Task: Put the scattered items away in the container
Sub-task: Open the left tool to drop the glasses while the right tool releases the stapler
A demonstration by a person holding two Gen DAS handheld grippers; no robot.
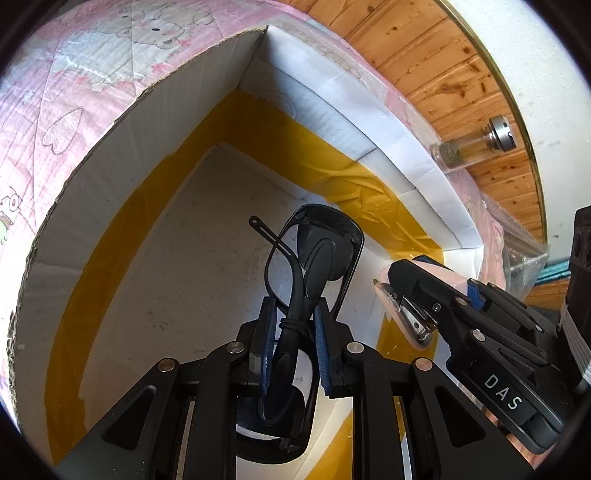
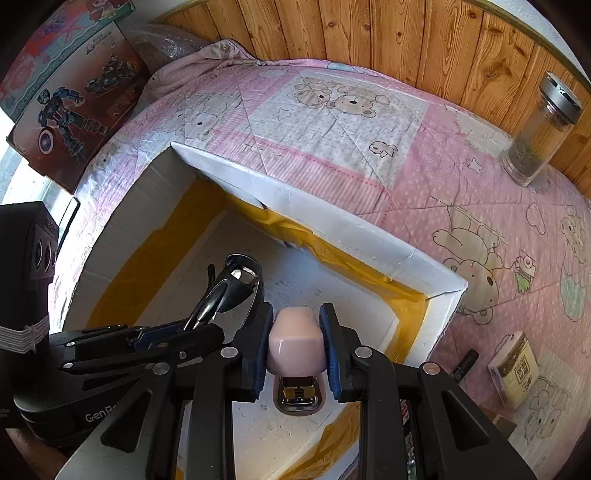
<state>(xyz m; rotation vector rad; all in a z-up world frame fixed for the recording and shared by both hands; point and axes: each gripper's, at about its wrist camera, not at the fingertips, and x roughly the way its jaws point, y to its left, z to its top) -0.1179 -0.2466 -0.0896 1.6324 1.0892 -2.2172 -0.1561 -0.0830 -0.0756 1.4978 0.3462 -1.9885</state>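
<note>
The left gripper (image 1: 295,339) is holding folded black glasses (image 1: 314,266) between its blue pads (image 1: 320,347), which are pressing on the crossed temples near the middle of the frame. The jaws are standing narrow around them. One lens end is pointing away from the gripper, above the floor of the box (image 1: 110,158), and the other end is hanging back between the gripper arms. The glasses are not touching the box floor as far as I can tell.

The right gripper (image 2: 297,339) is clamping a pink stapler (image 2: 295,341) between its pads (image 2: 332,350), also with a narrow opening. The metal mouth of the stapler is showing below the pink body, toward the camera. In the left wrist view the right gripper (image 1: 417,314) is coming in from the right side, over the near corner of the box, with the stapler (image 1: 402,314) in it.

Both grippers are hanging over the open white cardboard box (image 2: 332,221), which has yellow tape along the inner bottom edges. The box is sitting on a pink quilt (image 2: 424,155) with bear drawings. On the quilt, well apart from the box, a glass jar (image 2: 539,133) with a metal lid is standing near the wood wall (image 2: 369,33). A small cream pack (image 2: 513,369) and a dark small thing (image 2: 465,363) are lying beside the right corner of the box. A toy carton (image 2: 70,99) is leaning at the far left.
</note>
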